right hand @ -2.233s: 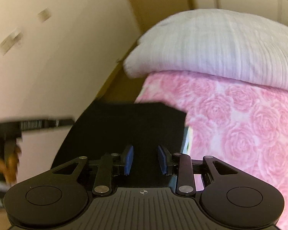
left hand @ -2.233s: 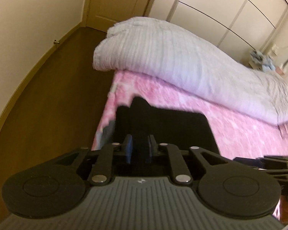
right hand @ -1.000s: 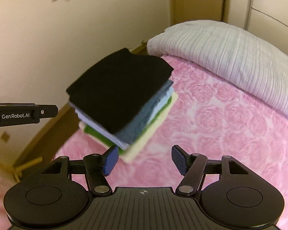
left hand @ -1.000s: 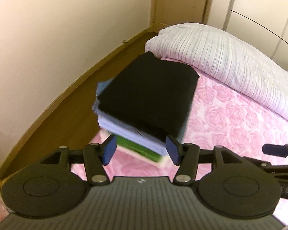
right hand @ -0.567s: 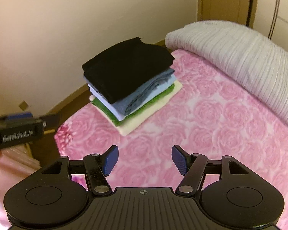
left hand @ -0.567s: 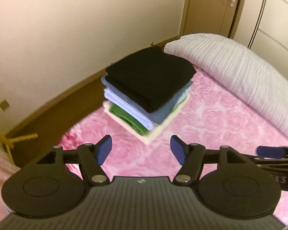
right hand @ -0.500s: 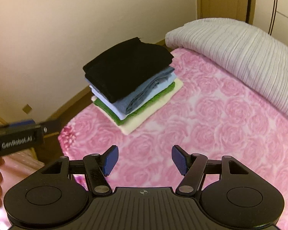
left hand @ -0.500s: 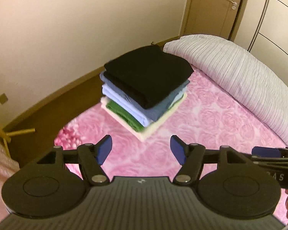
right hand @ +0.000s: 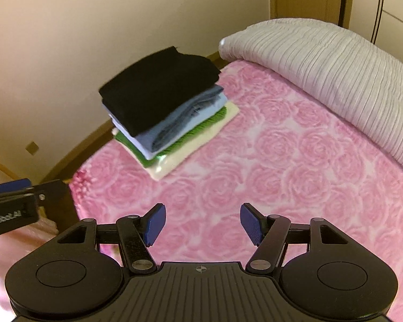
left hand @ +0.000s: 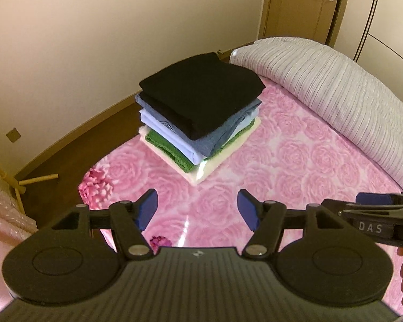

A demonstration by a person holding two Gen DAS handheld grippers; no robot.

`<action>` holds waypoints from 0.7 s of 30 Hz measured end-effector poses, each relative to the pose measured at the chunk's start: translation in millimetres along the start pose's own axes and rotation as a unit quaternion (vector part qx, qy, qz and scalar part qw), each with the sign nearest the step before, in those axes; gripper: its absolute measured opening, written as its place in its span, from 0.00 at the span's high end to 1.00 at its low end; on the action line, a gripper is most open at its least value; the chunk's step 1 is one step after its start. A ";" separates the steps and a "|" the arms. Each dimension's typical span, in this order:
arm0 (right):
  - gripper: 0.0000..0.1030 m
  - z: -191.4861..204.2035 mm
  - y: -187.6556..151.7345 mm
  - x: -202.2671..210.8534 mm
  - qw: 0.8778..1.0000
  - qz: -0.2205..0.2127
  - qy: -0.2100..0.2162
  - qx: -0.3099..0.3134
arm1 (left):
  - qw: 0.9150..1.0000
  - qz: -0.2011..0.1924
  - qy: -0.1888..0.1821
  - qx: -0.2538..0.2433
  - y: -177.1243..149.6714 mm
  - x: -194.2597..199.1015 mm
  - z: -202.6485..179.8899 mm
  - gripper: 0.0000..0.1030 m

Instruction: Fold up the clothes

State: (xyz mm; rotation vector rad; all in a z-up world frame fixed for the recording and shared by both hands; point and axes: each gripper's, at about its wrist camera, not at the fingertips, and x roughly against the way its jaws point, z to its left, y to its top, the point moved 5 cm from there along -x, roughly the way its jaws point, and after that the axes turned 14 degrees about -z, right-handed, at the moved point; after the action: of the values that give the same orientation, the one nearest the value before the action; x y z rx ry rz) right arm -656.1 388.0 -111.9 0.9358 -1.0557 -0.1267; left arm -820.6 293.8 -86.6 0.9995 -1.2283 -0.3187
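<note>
I am looking over a pink rose-patterned bedspread with a striped white duvet lying rolled along its far side, a wooden door standing beyond, brown floor showing beside it.

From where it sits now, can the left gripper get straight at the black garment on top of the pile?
Probably yes. The left gripper is open and empty, and only bare pink bedspread lies between it and the black garment, which lies exposed atop the stack. The right gripper is off to the side, out of its way.
</note>
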 end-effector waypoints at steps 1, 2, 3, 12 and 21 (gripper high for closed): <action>0.37 -1.6 0.1 -3.0 1.000 0.001 -0.003 0.007 | 1.000 0.004 0.001 0.002 -1.4 -3.4 -1.3 0.40; 0.37 -2.8 0.0 -6.3 1.000 0.004 -0.006 0.013 | 1.000 0.008 0.002 0.005 -2.8 -7.2 -2.2 0.40; 0.37 -3.9 -0.1 -9.4 1.000 0.007 -0.006 0.017 | 1.000 0.012 0.002 0.007 -4.0 -10.8 -3.3 0.40; 0.37 -12.7 4.1 -31.4 0.999 0.031 -0.005 0.042 | 1.000 0.029 0.005 0.007 -5.5 -32.7 -18.4 0.40; 0.37 -17.7 10.4 -52.5 0.997 0.048 -0.005 0.054 | 0.999 0.048 0.007 0.006 -6.9 -53.0 -25.6 0.40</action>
State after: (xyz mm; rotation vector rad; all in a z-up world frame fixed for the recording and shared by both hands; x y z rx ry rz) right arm -673.0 431.6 -143.5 0.9802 -1.1227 0.0060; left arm -814.7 338.2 -125.3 0.9478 -1.2623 -0.2294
